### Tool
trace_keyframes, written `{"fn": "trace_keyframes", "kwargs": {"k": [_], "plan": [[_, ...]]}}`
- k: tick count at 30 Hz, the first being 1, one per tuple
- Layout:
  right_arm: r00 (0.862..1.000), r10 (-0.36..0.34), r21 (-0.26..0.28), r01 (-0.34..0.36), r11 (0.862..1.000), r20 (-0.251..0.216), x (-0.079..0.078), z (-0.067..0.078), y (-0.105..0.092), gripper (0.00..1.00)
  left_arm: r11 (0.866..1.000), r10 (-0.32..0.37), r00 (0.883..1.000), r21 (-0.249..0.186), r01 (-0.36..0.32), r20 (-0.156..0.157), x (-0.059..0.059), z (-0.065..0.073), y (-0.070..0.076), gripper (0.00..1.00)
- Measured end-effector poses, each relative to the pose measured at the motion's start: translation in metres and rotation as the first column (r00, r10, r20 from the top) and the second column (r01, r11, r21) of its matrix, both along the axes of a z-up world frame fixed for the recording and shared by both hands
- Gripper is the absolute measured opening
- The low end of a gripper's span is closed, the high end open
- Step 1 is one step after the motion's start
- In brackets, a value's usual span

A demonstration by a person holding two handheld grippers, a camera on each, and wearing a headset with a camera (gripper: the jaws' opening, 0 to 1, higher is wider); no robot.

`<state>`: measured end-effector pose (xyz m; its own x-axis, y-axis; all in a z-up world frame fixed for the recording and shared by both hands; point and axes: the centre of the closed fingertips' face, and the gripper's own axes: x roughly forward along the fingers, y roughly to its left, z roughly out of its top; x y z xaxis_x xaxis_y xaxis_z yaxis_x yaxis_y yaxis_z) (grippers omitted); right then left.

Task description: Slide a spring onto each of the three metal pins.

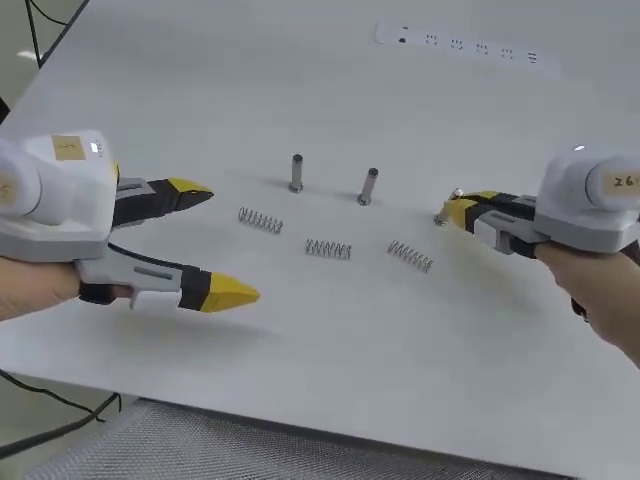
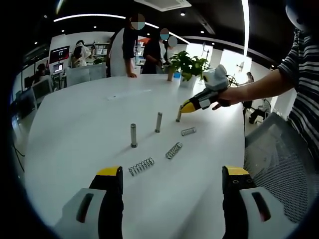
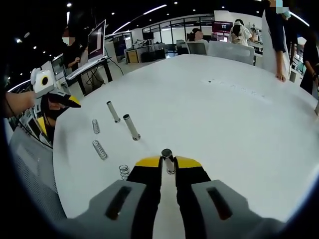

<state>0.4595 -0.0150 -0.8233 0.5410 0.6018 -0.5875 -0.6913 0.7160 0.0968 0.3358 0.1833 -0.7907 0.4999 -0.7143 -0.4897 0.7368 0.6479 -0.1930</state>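
Two metal pins (image 1: pixel 297 172) (image 1: pixel 369 186) stand upright on the white table (image 1: pixel 330 350). My right gripper (image 1: pixel 445 213) is shut on the third pin (image 1: pixel 452 200) at the right end of the row; in the right gripper view that pin (image 3: pixel 167 158) sits between the closed yellow tips (image 3: pixel 168 163). In front of the pins lie three springs (image 1: pixel 260 220) (image 1: pixel 328 249) (image 1: pixel 410 256). My left gripper (image 1: pixel 218 241) hovers open at the left, nothing between its fingers, pointing at the nearest spring (image 2: pixel 141 167) from its own view (image 2: pixel 172 172).
A white power strip (image 1: pixel 455 45) lies at the far side of the table. A mesh chair (image 1: pixel 200 440) sits below the near edge. People stand beyond the far end of the table (image 2: pixel 134 45), beside a potted plant (image 2: pixel 187 64).
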Motion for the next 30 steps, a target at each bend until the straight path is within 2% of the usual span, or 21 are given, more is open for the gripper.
{"fn": "trace_keyframes", "kwargs": {"k": [2,5,30], "plan": [[1.000,0.004,0.000,-0.004,1.000,-0.014,-0.0021,-0.0018,0.0011,0.15,1.000,0.000,1.000,-0.002,0.000,0.000,0.0000,0.0002,-0.0004,0.81],[1.000,0.004,-0.008,-0.004,1.000,-0.004,-0.0017,-0.0019,0.0012,0.17,1.000,-0.001,1.000,-0.002,0.001,0.000,0.0007,0.0002,-0.0004,0.81],[1.000,-0.007,0.007,0.007,1.000,-0.018,0.0000,-0.0031,-0.0021,0.35,1.000,0.014,1.000,-0.014,-0.014,-0.007,0.0002,0.0024,-0.0004,0.83]]}}
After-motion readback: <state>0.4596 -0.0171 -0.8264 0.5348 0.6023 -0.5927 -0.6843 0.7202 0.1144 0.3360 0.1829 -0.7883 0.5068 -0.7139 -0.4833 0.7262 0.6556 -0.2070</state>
